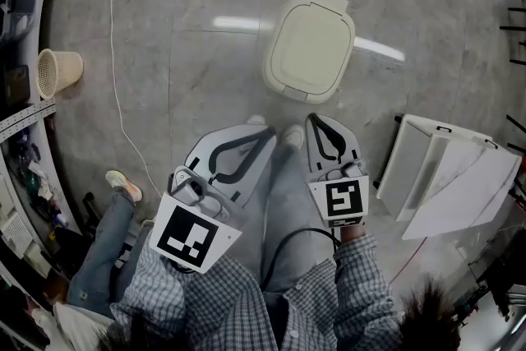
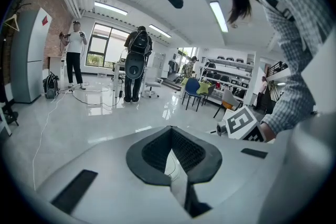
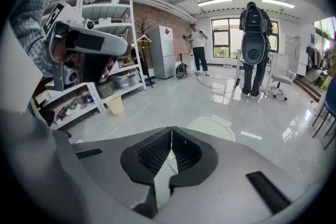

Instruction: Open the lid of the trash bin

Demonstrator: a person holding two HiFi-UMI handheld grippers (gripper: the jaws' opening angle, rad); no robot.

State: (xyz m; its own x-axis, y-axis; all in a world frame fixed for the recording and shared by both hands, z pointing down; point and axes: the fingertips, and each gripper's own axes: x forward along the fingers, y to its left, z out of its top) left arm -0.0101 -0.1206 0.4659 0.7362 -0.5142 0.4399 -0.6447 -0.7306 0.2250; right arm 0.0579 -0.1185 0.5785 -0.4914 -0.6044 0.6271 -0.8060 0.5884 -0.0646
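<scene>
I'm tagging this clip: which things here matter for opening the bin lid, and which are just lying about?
Job: bin, its closed lid, left gripper, right gripper, both shut.
Lying about: basket, cable, white box, shelves.

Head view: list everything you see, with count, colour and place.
bin: 1, cream, floor ahead, lid shut
basket: 1, beige, floor at left by the shelves
shelves: 1 rack, white, left edge
cable: 1, white, floor at left
box: 1, white, floor at right
bystander's leg: 1, jeans, lower left
left gripper: 1, grey, jaws shut, empty, short of the bin
right gripper: 1, grey, jaws shut, empty, short of the bin
</scene>
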